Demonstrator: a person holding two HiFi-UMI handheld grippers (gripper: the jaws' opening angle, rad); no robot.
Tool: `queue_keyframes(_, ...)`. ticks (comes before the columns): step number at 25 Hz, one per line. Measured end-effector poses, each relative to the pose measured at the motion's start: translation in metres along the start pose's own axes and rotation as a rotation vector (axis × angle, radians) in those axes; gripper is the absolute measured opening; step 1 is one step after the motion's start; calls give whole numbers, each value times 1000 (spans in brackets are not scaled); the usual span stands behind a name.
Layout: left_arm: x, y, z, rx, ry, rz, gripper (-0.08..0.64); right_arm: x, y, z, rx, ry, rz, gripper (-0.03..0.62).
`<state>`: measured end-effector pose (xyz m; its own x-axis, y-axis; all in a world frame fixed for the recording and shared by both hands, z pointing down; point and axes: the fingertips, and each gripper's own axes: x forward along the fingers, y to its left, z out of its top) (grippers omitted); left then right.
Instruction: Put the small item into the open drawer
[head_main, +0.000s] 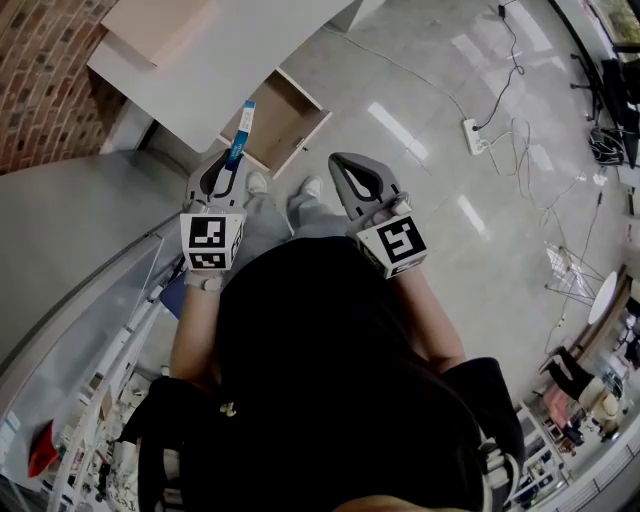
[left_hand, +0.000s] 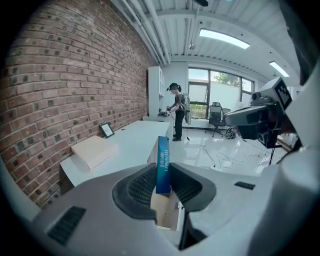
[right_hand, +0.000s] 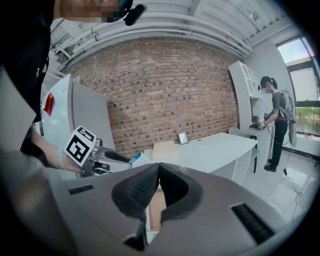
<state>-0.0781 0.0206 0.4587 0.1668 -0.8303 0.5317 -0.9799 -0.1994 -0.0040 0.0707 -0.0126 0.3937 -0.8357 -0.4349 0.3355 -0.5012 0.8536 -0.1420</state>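
My left gripper (head_main: 232, 163) is shut on a small, flat blue box (head_main: 241, 133), which stands upright between the jaws in the left gripper view (left_hand: 162, 164). The open drawer (head_main: 278, 124), light wood inside, juts from under the white desk (head_main: 200, 62) just beyond the box. In the left gripper view the drawer (left_hand: 165, 212) shows below the jaws. My right gripper (head_main: 352, 175) hangs to the right of the left one, shut with nothing in it; in its own view the jaws (right_hand: 158, 170) meet at the tips. The left gripper (right_hand: 107, 157) also shows there with the blue box (right_hand: 136, 158).
A flat beige box (head_main: 160, 25) lies on the desk. A brick wall (head_main: 40, 70) runs behind it. A power strip (head_main: 474, 135) and cables (head_main: 545, 180) lie on the glossy floor at right. A person (left_hand: 177, 111) stands far down the room.
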Motion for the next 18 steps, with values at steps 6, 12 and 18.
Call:
queue_keyframes(6,44,4,-39,65,129,-36,89,3,-19,-15,46,44,-58,11)
queue_keyframes(12,89,14,-100,207,277,-70,89,13,-28,-25,81,80,-114,11)
queue_keyframes(18,128,25,-144,260,370,-100,89,24,-35,-25,93,115,-175,11)
